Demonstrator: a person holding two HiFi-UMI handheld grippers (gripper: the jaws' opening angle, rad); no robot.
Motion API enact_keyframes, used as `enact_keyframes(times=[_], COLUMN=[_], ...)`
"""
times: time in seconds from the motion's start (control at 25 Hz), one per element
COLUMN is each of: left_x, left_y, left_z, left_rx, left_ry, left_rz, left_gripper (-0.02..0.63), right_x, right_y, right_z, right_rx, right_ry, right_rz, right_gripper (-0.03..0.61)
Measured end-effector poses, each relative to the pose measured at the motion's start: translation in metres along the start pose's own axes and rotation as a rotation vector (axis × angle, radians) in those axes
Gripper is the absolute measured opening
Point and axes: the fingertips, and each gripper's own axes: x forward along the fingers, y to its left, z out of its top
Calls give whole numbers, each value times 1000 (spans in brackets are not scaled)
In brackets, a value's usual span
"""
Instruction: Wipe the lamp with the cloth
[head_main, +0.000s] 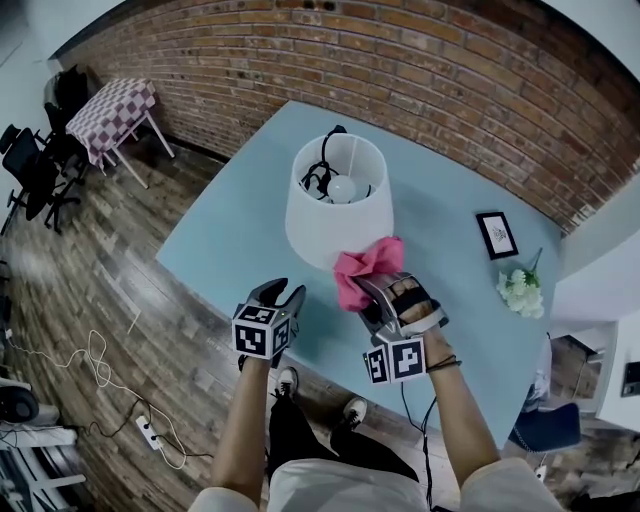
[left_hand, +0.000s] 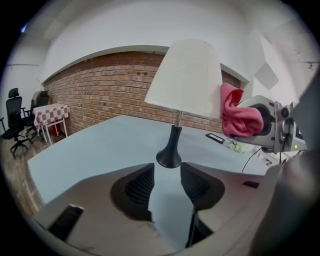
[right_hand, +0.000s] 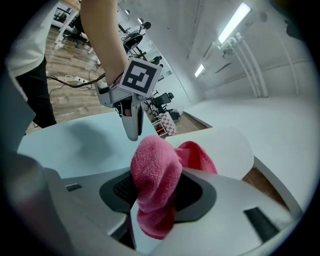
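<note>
- The worktop (head_main: 220, 250) was a big pale-blue slab, mostly bare, set in front of a red brick wall (head_main: 400, 60).
- The wooden floor (head_main: 80, 300) ran off to the left. A small table with a checkered cover (head_main: 112, 112) stood by the wall, with some black office chairs (head_main: 30, 165) near it. I couldn't count the chairs properly.
- A white power strip (head_main: 150, 430) and loose cable lay on the floor.
- One lamp (head_main: 335, 205), with a white shade and a black base, stood upright around the middle of the worktop.
- One small picture frame (head_main: 496, 235) lay flat off to the right, with one bunch of white flowers (head_main: 521, 292) just beside it. Both were well apart from the lamp.
- There was one pink cloth (head_main: 365, 270) and two grippers.
- The right gripper (head_main: 378, 290) had its fingers (right_hand: 122, 187) clamped on the bunched-up cloth. The cloth sat right against the near lower edge of the shade and looked like it was touching.
- The left gripper (head_main: 283, 293) hovered near the worktop's front edge and pointed at the lamp base. Its fingers (left_hand: 139, 187) stood apart with nothing between them.
</note>
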Motion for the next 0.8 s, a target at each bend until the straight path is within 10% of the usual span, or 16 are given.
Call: enact_keyframes(times=[0.2, 0.4, 0.6, 0.8], left_x=[8, 16, 25, 32], left_y=[-18, -33, -41, -44], left_z=[-12, -13, -9, -5], left_rx=[-13, -13, 0, 1], left_ry=[26, 31, 32, 24], left_rz=[-29, -67, -80, -89], left_gripper=[190, 192, 192, 192], right_x=[-20, -58, -89, -72], right_y=[-14, -107, -192, -208], right_z=[-25, -29, 0, 24], right_rx=[150, 336, 285, 231], right_ry=[-12, -100, -221, -308], right_rz=[-40, -277, -499, -479], right_gripper=[201, 200, 201, 201])
